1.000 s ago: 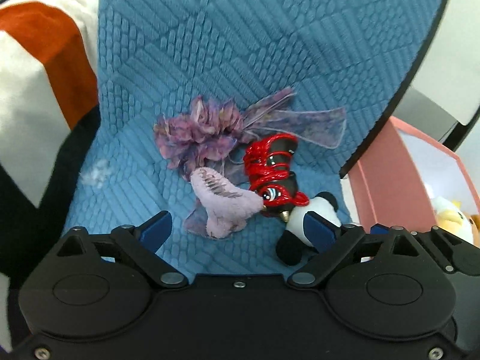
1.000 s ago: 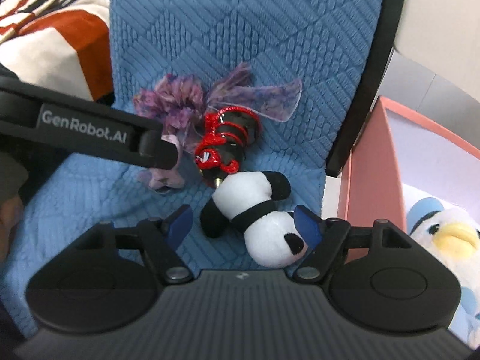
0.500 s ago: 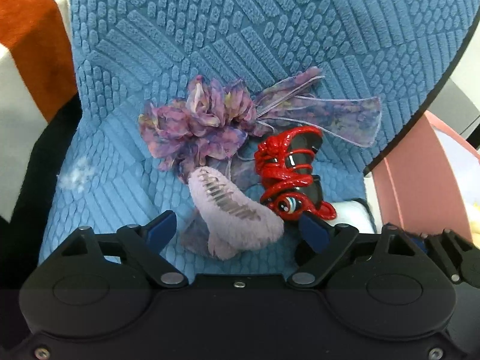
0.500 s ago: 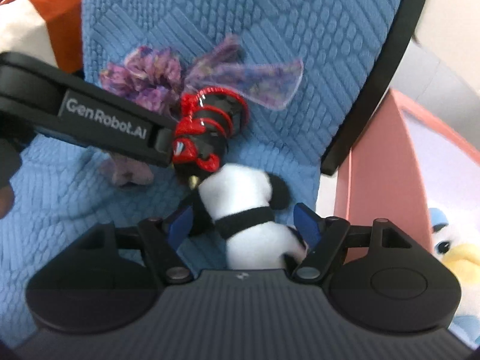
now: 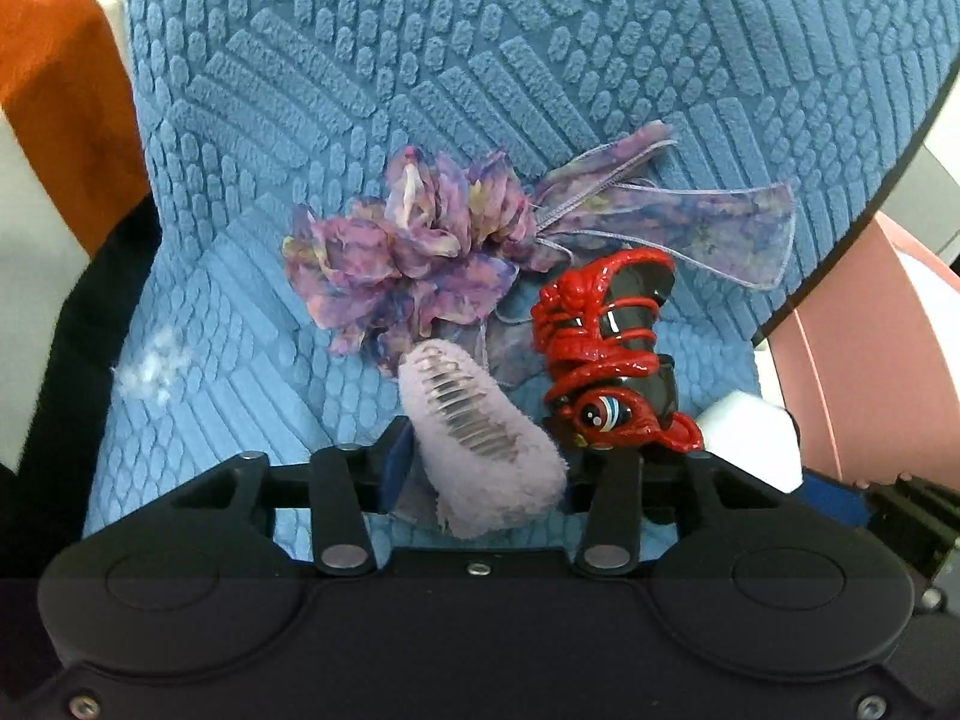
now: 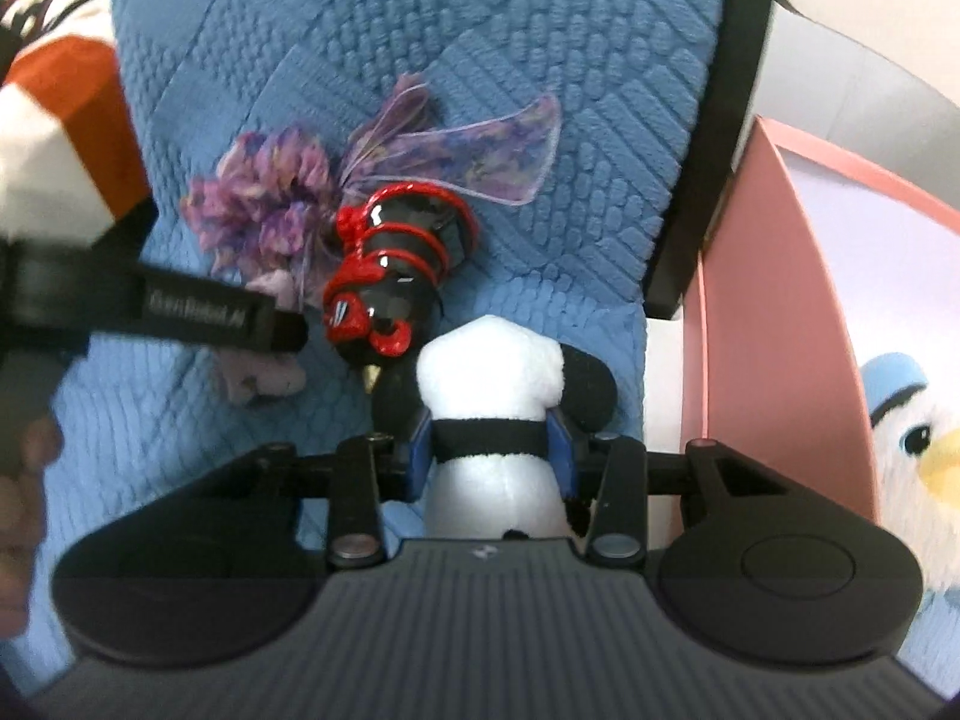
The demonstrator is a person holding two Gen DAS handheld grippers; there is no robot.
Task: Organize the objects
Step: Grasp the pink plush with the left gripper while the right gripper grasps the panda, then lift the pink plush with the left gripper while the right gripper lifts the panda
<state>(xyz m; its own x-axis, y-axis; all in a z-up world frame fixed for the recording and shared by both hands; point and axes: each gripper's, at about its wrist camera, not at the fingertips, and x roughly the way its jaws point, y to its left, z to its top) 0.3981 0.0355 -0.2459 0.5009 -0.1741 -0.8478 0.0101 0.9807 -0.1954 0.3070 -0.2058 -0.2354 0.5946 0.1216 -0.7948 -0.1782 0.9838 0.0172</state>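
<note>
Right gripper (image 6: pixel 491 461) is pinching the panda plush (image 6: pixel 501 414) at its waist, likely for the pink box (image 6: pixel 762 324) alongside. Left gripper (image 5: pixel 480 468) is clamping the fuzzy lilac hair clip (image 5: pixel 480 432), probably to sort it separately.

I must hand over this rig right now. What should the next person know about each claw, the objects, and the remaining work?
Left claw: shut on the fuzzy lilac hair clip, still on the blue cushion.
Right claw: shut on the panda plush, also still on the cushion.
Purple flower scrunchie and red-and-black figurine lie untouched between them.
Pink box at right already holds a duck plush.
Left: probably lift both items into the box, then the other two.
</note>
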